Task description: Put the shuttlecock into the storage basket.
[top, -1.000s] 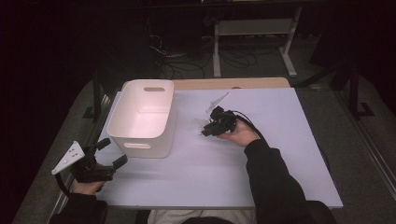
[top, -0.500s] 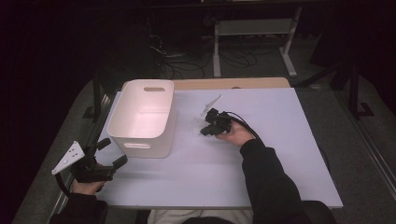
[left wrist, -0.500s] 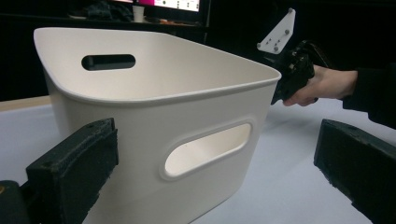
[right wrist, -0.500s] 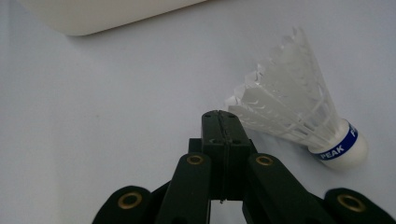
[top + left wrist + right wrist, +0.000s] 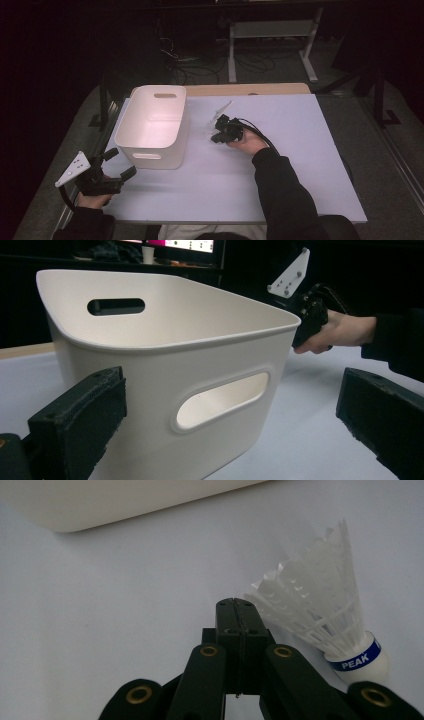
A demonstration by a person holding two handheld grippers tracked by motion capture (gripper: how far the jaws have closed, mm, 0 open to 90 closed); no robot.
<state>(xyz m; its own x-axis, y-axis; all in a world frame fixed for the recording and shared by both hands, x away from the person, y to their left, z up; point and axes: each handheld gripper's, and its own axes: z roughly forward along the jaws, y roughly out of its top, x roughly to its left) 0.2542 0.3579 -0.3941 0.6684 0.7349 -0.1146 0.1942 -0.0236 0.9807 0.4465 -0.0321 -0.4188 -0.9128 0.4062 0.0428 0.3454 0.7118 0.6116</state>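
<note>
White bin stands on left part of table, only tall obstacle. Right gripper low on mat just right of bin, jaws pressed together, nothing between them; shuttlecock lies just beside its tips, narrow strip of bare mat between tips and bin wall. Left gripper at near-left corner, jaws wide, bin's near wall straight ahead. Bin mouth open from above. Right half of table and near edge bare, free passage.

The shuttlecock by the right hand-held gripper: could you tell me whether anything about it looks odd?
Yes. The shuttlecock lies on its side on the white table, beside the right hand-held gripper rather than between its jaws. Those jaws are pressed shut on nothing, so the grasp seems to have missed.
</note>
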